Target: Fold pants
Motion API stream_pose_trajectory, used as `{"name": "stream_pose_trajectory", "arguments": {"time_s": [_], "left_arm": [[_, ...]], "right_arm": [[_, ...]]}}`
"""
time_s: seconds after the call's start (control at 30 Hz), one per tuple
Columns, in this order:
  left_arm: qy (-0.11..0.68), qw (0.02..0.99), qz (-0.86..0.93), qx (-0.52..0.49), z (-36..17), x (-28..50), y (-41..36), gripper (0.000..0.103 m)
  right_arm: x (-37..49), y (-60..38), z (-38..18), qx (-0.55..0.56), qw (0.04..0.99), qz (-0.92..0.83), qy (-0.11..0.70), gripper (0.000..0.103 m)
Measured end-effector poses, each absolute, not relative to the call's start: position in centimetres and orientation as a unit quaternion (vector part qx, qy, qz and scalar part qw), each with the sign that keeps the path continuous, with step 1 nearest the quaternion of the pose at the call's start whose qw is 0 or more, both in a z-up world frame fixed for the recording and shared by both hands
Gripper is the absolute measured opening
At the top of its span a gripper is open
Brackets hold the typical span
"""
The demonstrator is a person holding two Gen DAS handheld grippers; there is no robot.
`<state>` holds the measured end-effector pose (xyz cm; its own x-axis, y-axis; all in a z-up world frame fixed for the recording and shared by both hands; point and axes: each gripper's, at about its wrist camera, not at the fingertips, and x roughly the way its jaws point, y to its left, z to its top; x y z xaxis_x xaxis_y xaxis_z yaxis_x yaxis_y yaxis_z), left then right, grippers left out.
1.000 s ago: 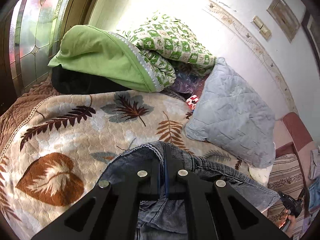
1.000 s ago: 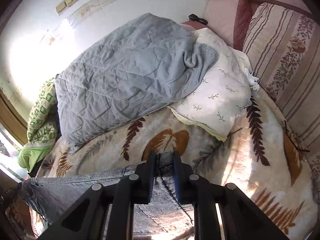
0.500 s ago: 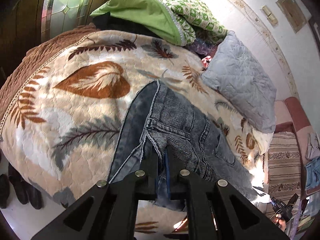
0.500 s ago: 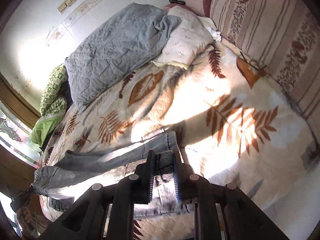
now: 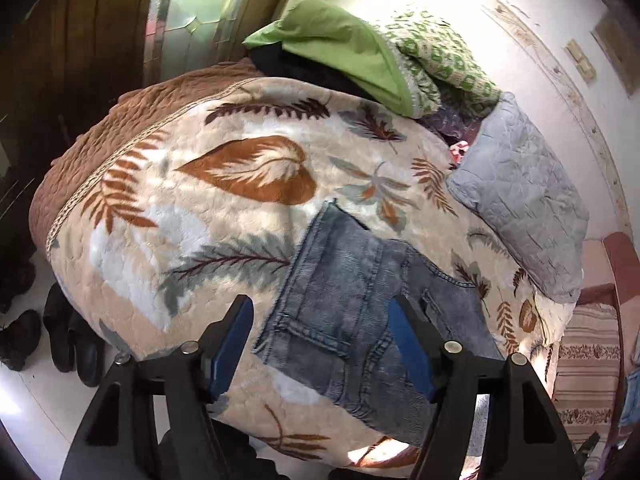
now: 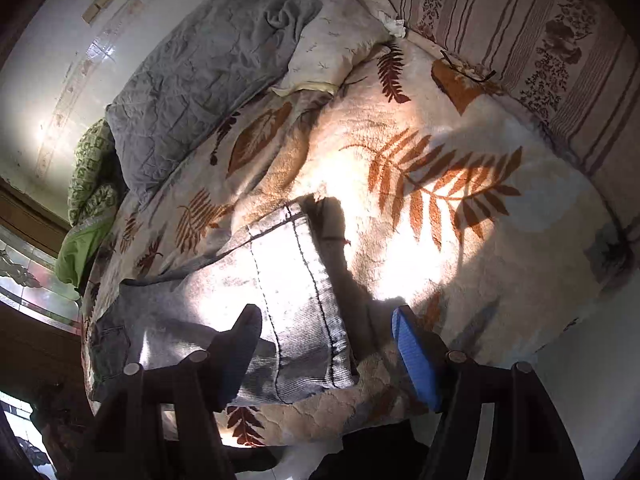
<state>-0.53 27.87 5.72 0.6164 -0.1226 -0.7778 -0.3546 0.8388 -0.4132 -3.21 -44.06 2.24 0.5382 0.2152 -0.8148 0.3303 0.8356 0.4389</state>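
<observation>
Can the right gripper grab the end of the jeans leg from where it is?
Probably yes: the right gripper is open, right above the jeans hem, with nothing between them.

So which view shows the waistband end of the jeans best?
The left wrist view: the jeans lie in even light with waistband, pockets and seams clear. The right wrist view shows mostly the glare-washed leg hem, the waistband end far off, small and shadowed at the left edge.

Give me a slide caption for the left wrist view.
Left gripper open above jeans laid flat on a leaf-print blanket.
</observation>
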Motion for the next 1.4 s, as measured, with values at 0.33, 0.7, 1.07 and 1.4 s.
{"name": "stream_pose_trajectory", "arguments": {"time_s": [0.33, 0.7, 1.07, 1.4], "left_arm": [[0.503, 0.84, 0.048, -0.199, -1.4, 4.0, 20.6, 0.075], [0.489, 0.855, 0.058, -0.163, -2.5, 4.4, 20.9, 0.078], [0.446, 0.871, 0.043, -0.202, -0.3, 3.2, 21.2, 0.078], [0.469, 0.866, 0.043, -0.17, -2.5, 4.1, 20.3, 0.079]], "right_arm": [[8.6, -41.4, -2.8, 0.225, 0.796, -0.026, 0.561, 0.034], [8.7, -42.9, 0.8, 0.154, 0.853, -0.108, 0.486, 0.004], [7.0, -37.2, 4.6, 0.152, 0.877, -0.038, 0.454, 0.092], [9.6, -40.3, -3.7, 0.167, 0.8, -0.028, 0.576, 0.024]]}}
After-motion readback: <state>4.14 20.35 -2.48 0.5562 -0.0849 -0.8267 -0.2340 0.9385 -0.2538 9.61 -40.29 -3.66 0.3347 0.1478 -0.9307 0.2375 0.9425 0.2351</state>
